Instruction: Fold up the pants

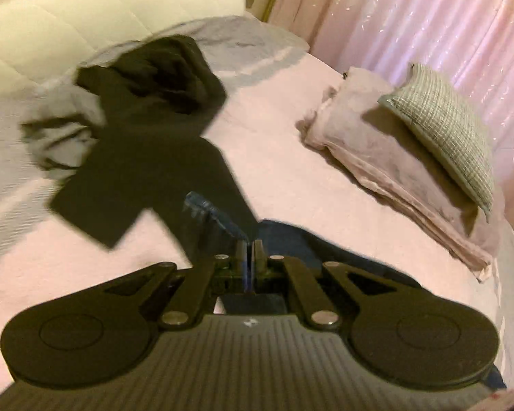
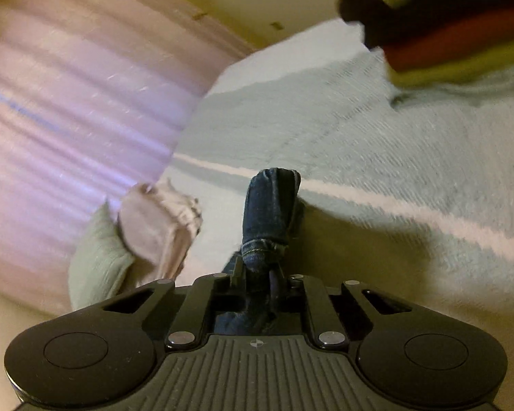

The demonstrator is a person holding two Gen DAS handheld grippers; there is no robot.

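The bed cover (image 1: 274, 144) is pale pink, with a soft grey part near the top. A black piece of clothing (image 1: 147, 130) lies on it. The pants (image 2: 270, 205) are dark blue jeans with light yellow stitches along the hem. The folded blanket (image 1: 377, 147) is dusty pink. The cushion (image 1: 445, 130) is grey-green with a grid of thin pale lines. The curtain (image 1: 411, 17) is shiny pink with long stripes of light. The headboard (image 1: 85, 10) is cream. Both tools are black, and their fingers (image 1: 240, 251) are black too.
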